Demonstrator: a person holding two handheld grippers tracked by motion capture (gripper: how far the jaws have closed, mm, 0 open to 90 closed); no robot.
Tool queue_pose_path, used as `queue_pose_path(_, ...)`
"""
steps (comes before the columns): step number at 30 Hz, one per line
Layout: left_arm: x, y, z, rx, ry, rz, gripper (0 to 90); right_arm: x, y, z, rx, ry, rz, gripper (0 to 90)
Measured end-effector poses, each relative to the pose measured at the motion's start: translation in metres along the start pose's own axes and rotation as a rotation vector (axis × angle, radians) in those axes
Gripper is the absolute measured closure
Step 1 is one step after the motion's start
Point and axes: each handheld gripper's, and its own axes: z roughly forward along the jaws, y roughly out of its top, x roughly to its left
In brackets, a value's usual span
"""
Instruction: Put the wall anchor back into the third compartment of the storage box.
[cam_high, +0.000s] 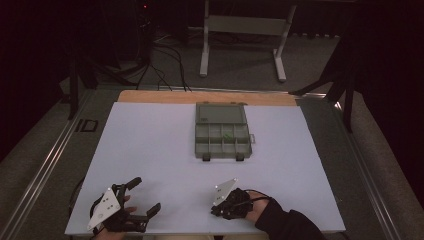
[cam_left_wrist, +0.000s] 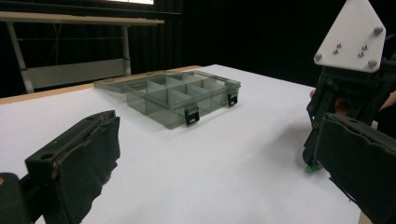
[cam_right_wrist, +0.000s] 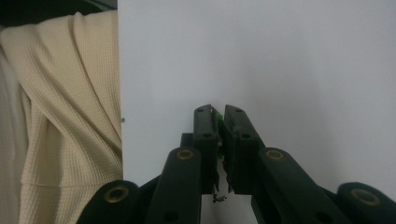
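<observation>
Two black tongs (cam_right_wrist: 218, 116) pinch green sliver (cam_right_wrist: 217, 115) — rigid.

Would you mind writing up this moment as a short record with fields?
Surface: white table top
Container: grey compartment box, lid open, at the far middle of the table
Inside the box: a small green piece in one compartment
Right gripper: jaws shut on a small green item, tips down at the table
Left gripper: jaws wide open, nothing between them
Near edge: cream knitted cloth beside the table
</observation>
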Motion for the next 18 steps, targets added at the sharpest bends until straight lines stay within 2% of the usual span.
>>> queue_pose_path(9,0.0,0.0,0.0,0.001,0.0,0.003,0.2,-0.007,0.006,-0.026,-0.05,-0.024,0.035,84.3)
queue_pose_path(18,0.0,0.0,0.0,0.002,-0.001,0.003,0.2,-0.017,0.009,-0.051,-0.116,-0.068,0.075,84.3)
